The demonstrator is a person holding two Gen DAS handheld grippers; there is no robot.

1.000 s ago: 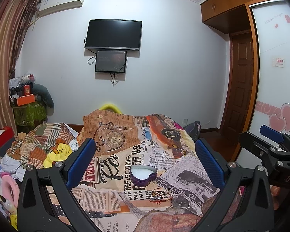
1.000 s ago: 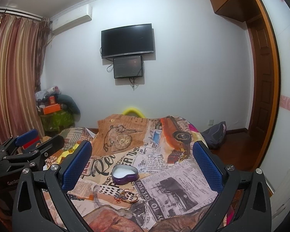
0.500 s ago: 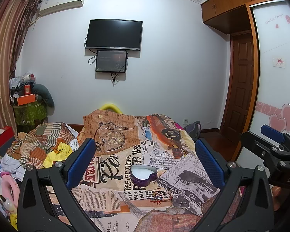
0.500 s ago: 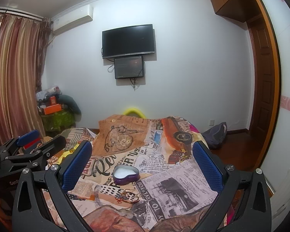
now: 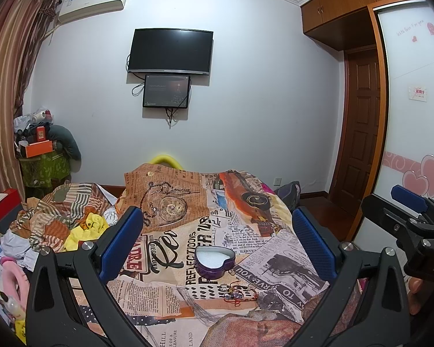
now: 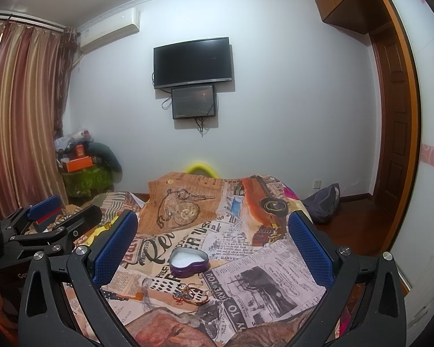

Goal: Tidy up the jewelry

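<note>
One tangled jewelry heap (image 5: 237, 290) beside heart tin (image 5: 214, 261)

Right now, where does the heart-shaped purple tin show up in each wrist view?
Left wrist: the tin sits low, at centre, open, between the tongs' blue pads.
Right wrist: the tin sits low, left of centre, just beyond the jewelry pile.
Shared landmark: the wall TV.
</note>
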